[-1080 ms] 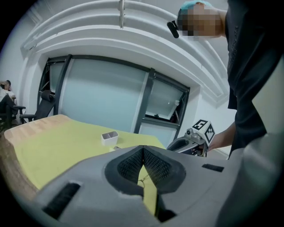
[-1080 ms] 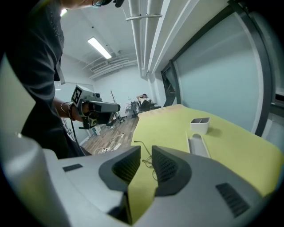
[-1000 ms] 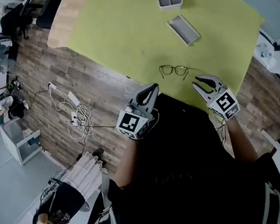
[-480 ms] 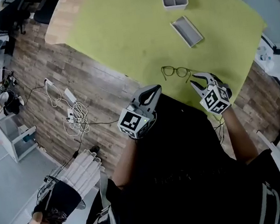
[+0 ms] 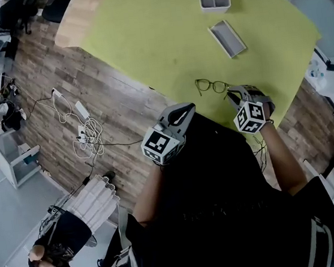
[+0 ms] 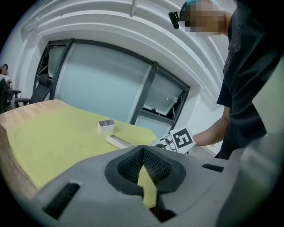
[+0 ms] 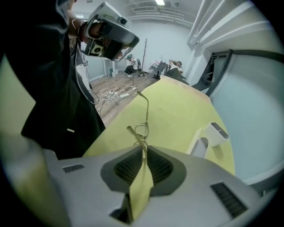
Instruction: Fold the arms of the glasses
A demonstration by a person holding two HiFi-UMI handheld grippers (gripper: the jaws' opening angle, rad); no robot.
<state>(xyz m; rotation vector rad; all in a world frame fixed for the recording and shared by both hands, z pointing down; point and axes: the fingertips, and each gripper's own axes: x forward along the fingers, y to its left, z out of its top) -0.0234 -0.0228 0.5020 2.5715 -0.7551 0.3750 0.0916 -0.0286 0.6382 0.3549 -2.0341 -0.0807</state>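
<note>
Glasses (image 5: 209, 85) arm pinched in right tongs (image 7: 143, 150); left tongs (image 6: 143, 148) closed together; tray (image 5: 221, 41) near 2-compartment box (image 5: 215, 8).

— Table (image 5: 155, 34)?
— Yellow-green. Floor (image 5: 82, 80), left of frame: brown wood planks.
— Glasses (image 5: 211, 86)?
— Thin dark frame. Box (image 5: 215, 0) and tray (image 5: 228, 38), upper right: white. Left gripper (image 5: 183, 108) and right gripper (image 5: 233, 96): grey, with black-and-white square markers. Shirt (image 5: 225, 213): black.
</note>
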